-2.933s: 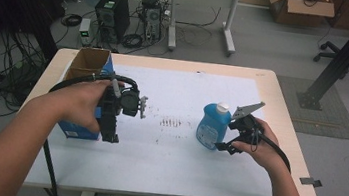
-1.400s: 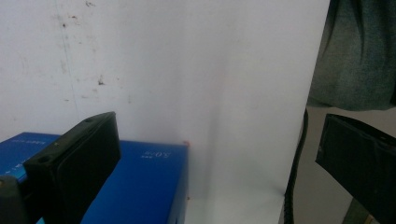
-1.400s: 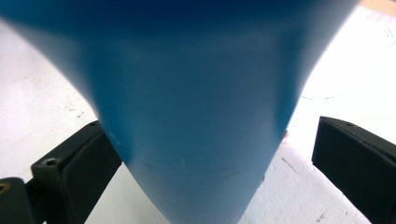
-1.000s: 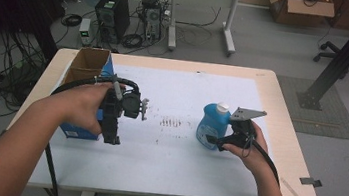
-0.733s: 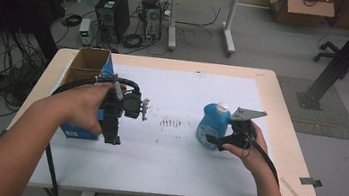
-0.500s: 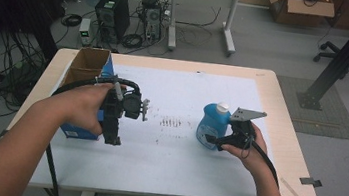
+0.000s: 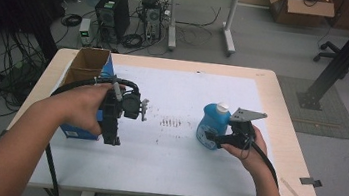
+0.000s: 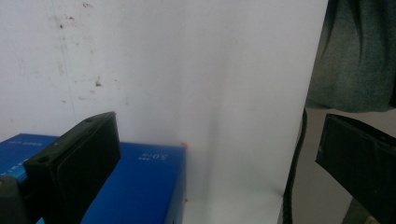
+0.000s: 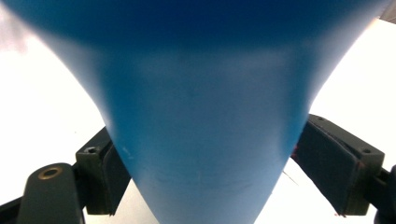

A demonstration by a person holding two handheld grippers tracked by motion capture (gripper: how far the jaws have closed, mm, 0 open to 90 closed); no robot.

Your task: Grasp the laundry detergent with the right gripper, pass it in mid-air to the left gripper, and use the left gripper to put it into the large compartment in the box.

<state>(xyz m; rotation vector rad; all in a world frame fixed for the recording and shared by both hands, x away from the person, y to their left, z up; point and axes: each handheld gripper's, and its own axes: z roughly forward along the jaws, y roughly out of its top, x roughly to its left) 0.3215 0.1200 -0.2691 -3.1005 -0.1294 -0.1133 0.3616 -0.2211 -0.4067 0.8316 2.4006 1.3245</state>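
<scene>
On the white-covered wooden table, the blue plastic bottle with a white cap stood upright at about four o'clock from the table's centre. The right gripper reached it from the three o'clock side, held level in the person's right hand. Its jaws had just been closing, with the bottle between them. In the right gripper view the blue bottle ran down between the two black jaws; the pad on the left lay against the bottle's side, and the pad on the right met its flank at the edge, so the fingers were clamped on the bottle. The grey three-cornered plate sat on top of that gripper, just at three o'clock from the white cap.

The left gripper hung at about nine o'clock from the table's centre, held in the person's left hand and pointing down toward the near edge. In the left gripper view its two black jaws stood well apart, with nothing between them but the white table cover. One finger showed over the blue cardboard box. In the high view that open-topped blue box stood at nine o'clock on the table, partly behind the left hand. A patch of small dark marks lay on the cover between the two grippers, well apart from the bottle.
</scene>
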